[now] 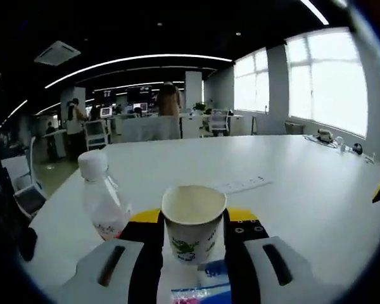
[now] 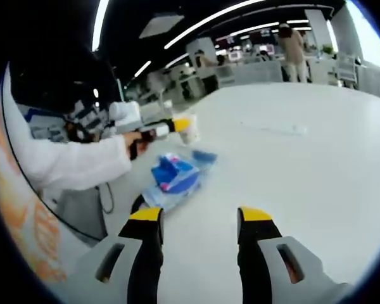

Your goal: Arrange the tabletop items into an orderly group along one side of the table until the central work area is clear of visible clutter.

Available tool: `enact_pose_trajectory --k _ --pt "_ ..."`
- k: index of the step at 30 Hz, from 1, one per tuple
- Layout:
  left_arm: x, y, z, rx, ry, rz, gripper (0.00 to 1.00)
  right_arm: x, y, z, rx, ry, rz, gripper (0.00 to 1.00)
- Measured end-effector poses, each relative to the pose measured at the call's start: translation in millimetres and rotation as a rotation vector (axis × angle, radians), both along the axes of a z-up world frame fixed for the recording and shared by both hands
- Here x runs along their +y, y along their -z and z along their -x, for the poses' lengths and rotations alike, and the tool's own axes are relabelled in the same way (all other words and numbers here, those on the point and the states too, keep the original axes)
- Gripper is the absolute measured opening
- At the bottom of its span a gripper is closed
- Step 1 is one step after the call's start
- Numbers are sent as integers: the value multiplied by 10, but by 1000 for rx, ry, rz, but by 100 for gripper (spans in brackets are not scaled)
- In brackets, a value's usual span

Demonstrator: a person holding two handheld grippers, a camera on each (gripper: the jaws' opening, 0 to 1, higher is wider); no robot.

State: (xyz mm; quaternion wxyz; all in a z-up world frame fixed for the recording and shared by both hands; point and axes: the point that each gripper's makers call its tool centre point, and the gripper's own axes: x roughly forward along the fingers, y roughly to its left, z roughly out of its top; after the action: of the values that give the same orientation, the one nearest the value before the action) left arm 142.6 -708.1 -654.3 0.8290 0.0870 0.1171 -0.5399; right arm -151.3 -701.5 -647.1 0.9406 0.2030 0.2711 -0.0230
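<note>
Office table [image 1: 304, 183], white and wide, is carrying the items. Left gripper [image 1: 193, 218] is clamping a paper cup [image 1: 194, 221] between its jaws, bottle [image 1: 103, 199] standing just beside it. Right gripper [image 2: 199, 218] is hovering open above the table, blue packet [image 2: 174, 177] lying near, ahead of its jaws.

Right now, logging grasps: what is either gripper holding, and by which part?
The left gripper clasps the paper cup by its lower sides. The right gripper is open, holding nothing.

Upright paper cup [image 1: 194, 221] beside plastic bottle [image 1: 103, 198], blue packet [image 2: 173, 177] nearby.
</note>
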Motion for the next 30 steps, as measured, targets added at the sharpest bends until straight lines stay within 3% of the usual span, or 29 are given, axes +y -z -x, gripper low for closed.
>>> enact_pose_trajectory --k 10,17,21,26,30 --pt "62 283 -223 25 -71 -37 35 -73 69 -52 8 27 -51 45" --pt "53 311 -279 10 -64 -48 35 -24 87 -74 10 21 -68 46" --pt "56 351 -371 31 -107 -32 35 20 77 -124 -14 36 -130 47" --pt "34 363 -354 13 -100 -48 36 65 81 -156 -14 20 -127 47" --pt "88 395 -363 34 -123 -58 37 89 65 -186 -25 18 -147 47"
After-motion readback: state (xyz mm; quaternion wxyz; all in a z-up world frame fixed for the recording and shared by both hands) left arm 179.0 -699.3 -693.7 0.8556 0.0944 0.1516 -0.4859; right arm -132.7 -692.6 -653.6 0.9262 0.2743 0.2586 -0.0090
